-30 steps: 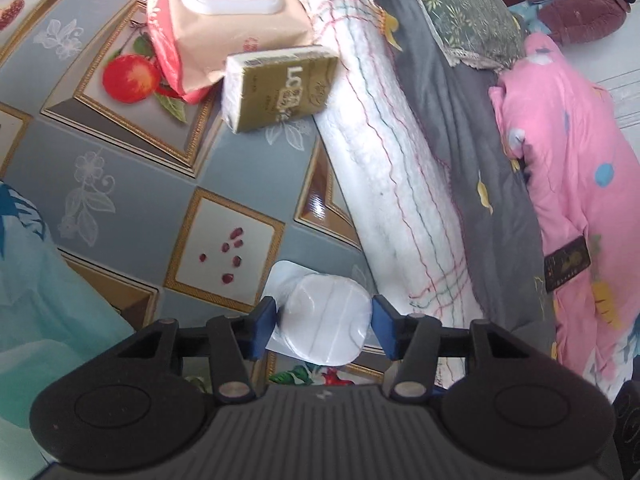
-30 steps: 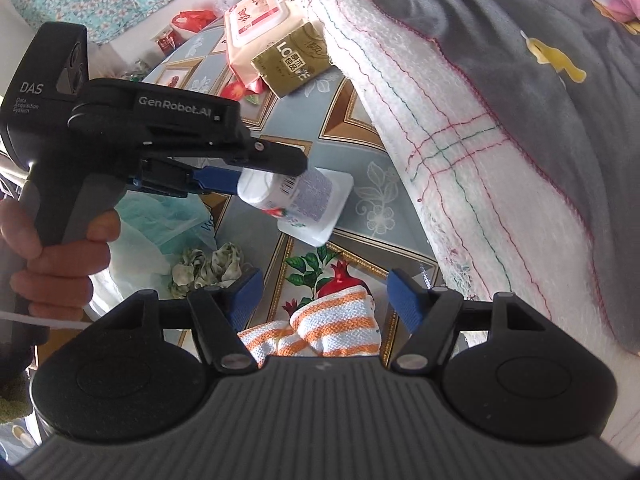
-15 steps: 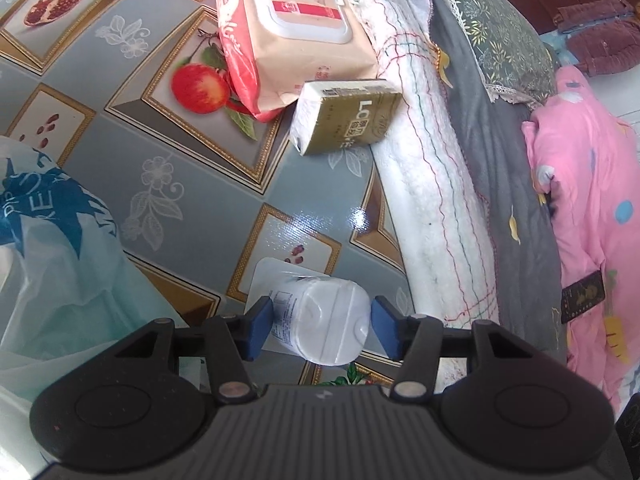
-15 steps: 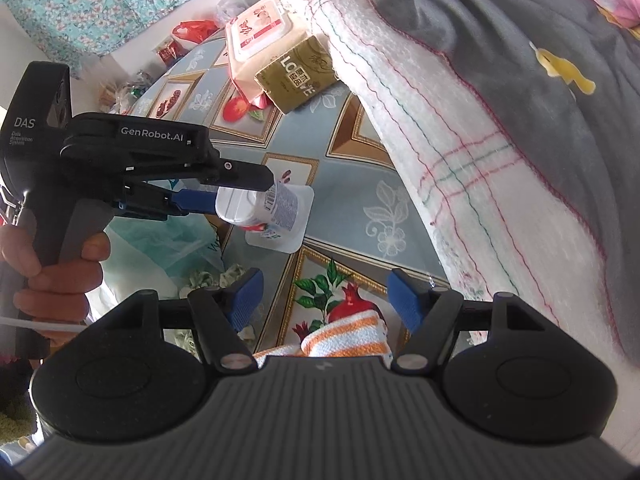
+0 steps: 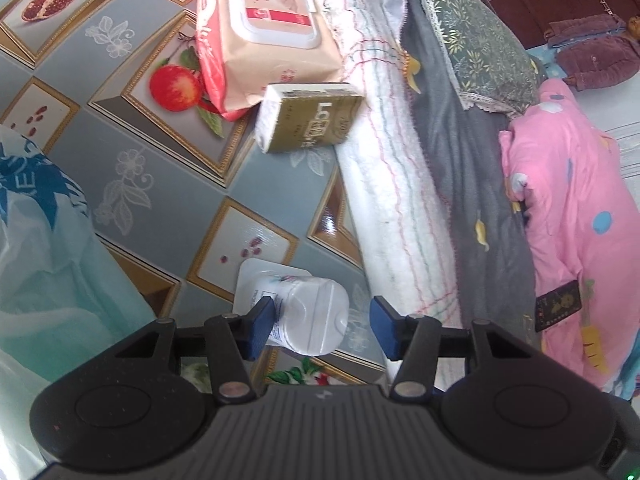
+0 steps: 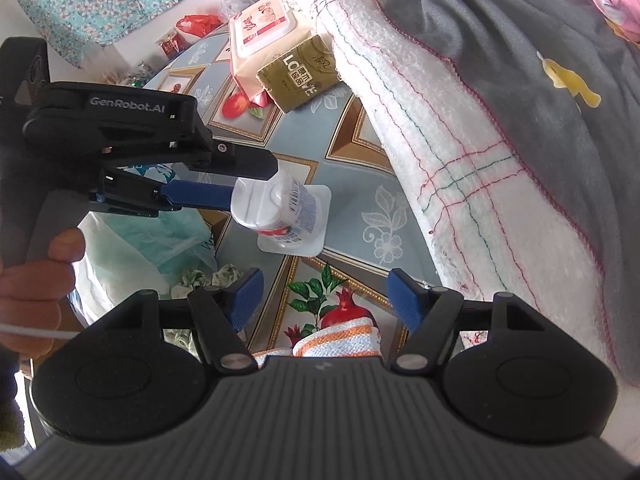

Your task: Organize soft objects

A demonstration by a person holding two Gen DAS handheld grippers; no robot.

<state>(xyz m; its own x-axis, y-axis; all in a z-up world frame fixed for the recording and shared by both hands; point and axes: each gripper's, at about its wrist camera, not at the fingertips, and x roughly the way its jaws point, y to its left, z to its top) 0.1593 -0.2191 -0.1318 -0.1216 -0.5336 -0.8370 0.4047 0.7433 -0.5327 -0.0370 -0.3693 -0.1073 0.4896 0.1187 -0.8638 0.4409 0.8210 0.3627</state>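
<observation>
A white yogurt cup [image 5: 308, 316] with a square foil lid hangs tilted over the fruit-patterned table [image 5: 160, 184]. My left gripper [image 5: 320, 320] is shut on it. The cup lies against the left pad, and a sliver of table shows at the right pad. In the right wrist view the left gripper [image 6: 256, 184] pinches the cup [image 6: 276, 208] by its base, and a person's hand [image 6: 28, 280] holds the handle. My right gripper [image 6: 324, 300] stands open with nothing between its fingers. It hovers over an orange-and-white striped cloth [image 6: 340, 334].
A pink wet-wipes pack [image 5: 264, 28] and a gold tissue pack [image 5: 312, 120] lie at the table's far side. A white towel [image 5: 384, 168], grey blanket [image 5: 472, 152] and pink quilt [image 5: 580, 220] lie along the right. A teal plastic bag [image 5: 48, 260] sits on the left, near a crumpled green cloth [image 6: 208, 280].
The left gripper has rolled a little. The cup now leans toward its left pad instead of filling the gap. The right gripper has stayed put.
</observation>
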